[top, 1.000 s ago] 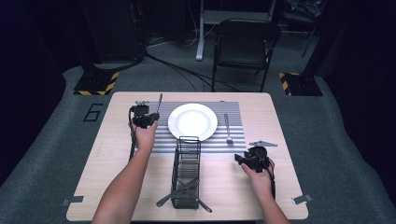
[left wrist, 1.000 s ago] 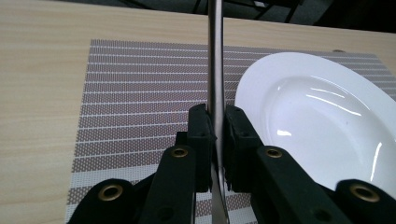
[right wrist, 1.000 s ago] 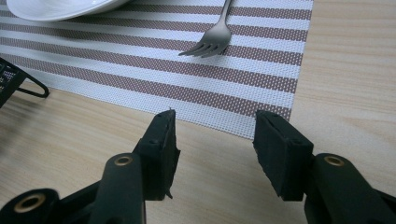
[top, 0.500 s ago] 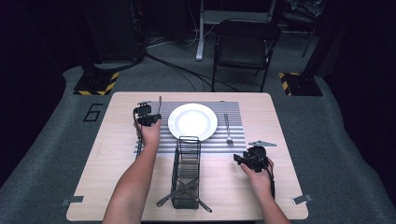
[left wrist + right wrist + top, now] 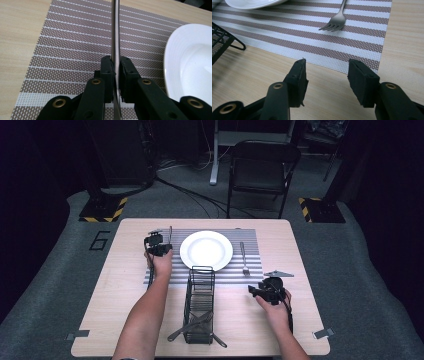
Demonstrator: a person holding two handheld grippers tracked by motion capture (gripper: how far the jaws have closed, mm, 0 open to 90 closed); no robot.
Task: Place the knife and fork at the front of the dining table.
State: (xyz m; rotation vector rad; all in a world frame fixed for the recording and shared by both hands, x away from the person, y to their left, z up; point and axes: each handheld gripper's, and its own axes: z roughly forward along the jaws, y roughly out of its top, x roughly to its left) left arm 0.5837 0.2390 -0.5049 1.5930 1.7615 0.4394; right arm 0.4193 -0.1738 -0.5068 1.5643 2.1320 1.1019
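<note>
Gripping a knife (image 5: 115,37) over the placemat (image 5: 75,50), left tongs (image 5: 116,65) clamped, right tongs (image 5: 327,75) apart, empty.

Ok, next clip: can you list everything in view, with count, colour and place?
Knife: one, silver, clamped in the left tool, above the placemat left of the plate.
Plate: one, white, mid placemat.
Fork: one, silver, right of the plate.
Placemat: one, brown and white stripes, far half of the table.
Wire caddy: one, black, table centre, utensils at its near end.
Table: one, light wood.
Chair: one, black, beyond the table.
Left tool: shut on the knife.
Right tool: open, empty, near the table's right side.
</note>
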